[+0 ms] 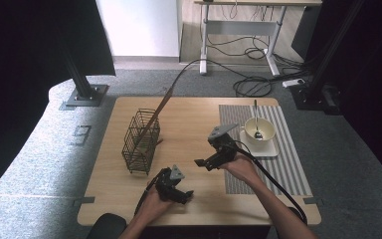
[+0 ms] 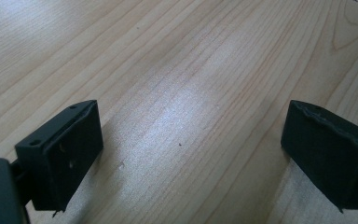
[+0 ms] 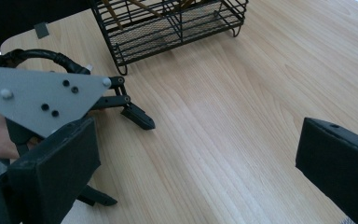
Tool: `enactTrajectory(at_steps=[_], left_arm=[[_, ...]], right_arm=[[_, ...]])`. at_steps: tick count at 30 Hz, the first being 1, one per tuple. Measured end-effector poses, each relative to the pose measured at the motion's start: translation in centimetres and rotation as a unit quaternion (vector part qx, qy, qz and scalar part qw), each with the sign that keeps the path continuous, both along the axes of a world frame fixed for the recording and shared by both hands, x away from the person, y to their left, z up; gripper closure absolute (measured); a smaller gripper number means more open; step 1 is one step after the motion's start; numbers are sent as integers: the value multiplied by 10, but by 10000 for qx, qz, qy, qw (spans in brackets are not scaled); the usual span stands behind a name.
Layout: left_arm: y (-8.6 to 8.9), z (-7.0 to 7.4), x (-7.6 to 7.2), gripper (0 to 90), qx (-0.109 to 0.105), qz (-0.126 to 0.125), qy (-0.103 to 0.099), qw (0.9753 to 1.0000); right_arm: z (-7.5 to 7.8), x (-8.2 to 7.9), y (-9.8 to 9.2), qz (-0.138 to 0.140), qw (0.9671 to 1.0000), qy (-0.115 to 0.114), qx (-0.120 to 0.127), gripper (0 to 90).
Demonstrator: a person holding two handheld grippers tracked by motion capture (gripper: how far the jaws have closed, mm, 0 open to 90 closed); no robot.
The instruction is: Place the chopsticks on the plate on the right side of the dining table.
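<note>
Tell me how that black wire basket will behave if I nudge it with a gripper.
The wire basket is open mesh, so probably light and apt to slide on the smooth wooden table. It stands tall on small feet, with long sticks leaning out of the top, so a high push may tip it; push low.

the wire basket [image 1: 141,142] is black metal mesh, tall and rectangular, open at the top. it stands upright on the wooden table [image 1: 189,199], left of the striped mat [image 1: 293,164]. thin brown sticks [image 1: 160,107] lean in it, tilted, their upper ends projecting above the rim toward the mat side. in the right gripper view the wire basket [image 3: 168,28] rests on short feet, with the sticks [image 3: 140,5] visible through the bars.
</note>
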State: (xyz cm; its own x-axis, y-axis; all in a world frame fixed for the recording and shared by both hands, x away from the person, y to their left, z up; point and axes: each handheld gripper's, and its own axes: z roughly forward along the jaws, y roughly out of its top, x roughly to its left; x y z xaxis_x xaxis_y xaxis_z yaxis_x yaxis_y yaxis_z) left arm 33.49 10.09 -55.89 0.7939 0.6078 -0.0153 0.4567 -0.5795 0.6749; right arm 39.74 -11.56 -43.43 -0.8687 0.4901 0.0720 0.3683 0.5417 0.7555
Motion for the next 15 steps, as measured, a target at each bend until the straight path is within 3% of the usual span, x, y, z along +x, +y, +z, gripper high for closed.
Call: enactTrajectory(at_steps=[15], left_arm=[[0,0,0,50,7,11,10,10000]], right_arm=[[15,3,38,385,9991,153,22,0]])
